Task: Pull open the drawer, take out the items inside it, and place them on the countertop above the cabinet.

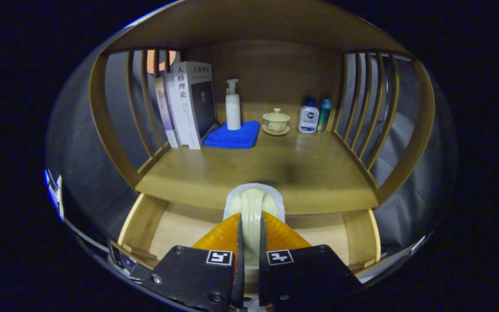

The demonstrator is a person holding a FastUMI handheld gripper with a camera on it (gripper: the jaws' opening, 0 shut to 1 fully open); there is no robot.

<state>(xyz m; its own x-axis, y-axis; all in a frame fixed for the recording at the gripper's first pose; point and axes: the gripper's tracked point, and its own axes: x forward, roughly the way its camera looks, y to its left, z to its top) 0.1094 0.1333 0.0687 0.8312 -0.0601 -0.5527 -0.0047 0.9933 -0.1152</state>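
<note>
My gripper [250, 221] is shut on a pale cream item with a white rim [254, 200], pinched between both fingers. The item stands up just ahead of the fingertips, level with the front edge of the wooden countertop [275, 173]. Below the fingers lies the pulled-out wooden drawer [143, 221]; its bare floor shows on both sides of the fingers. The fingers and the item hide the middle of the drawer.
At the back of the countertop stand books [189, 104] on the left, a white pump bottle [233, 106] on a folded blue cloth [234, 135], a lidded cup on a saucer [276, 121], a white bottle [308, 118] and a teal bottle [324, 113]. Slatted wooden sides [364, 117] flank the shelf.
</note>
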